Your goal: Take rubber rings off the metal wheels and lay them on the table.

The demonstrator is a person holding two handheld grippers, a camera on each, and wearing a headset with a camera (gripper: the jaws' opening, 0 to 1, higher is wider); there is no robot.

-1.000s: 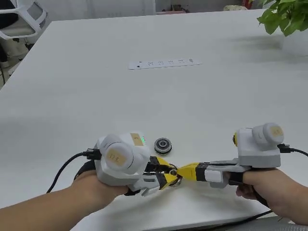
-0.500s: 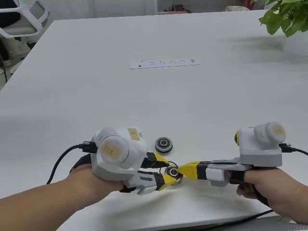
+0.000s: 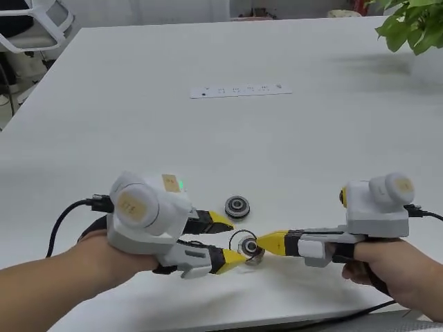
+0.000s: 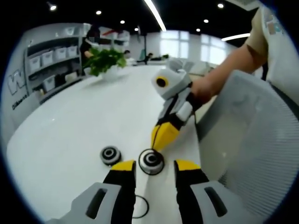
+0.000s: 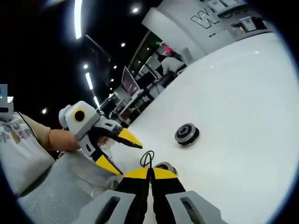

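1. Two metal wheels sit on the table [image 3: 208,138] close to you. The near wheel [image 3: 250,249] is between the grippers. The far wheel [image 3: 237,205] is just beyond it and apart, and its dark tyre looks to be in place.
2. Your left gripper [image 4: 154,163] has its jaws released wide, reaching in from the left to either side of the near wheel without touching it.
3. Your right gripper [image 5: 149,171] has its jaws clenched together, with the tip against the right side of that wheel. I cannot tell whether the jaws pinch anything.
4. One thin black rubber ring [image 5: 147,159] loops just left of the near wheel, within the gap of your left jaws. I cannot tell whether it is fully clear of the rim.
5. I judge the step in hand to be freeing this ring and laying it down.
   - Hold the right tip steady so the wheel cannot roll.
   - Close the left jaws on the band alone, not the metal.
   - Draw it left and low.
   - A stretched ring could snap back, so ease off before releasing it flat, well apart from both wheels.
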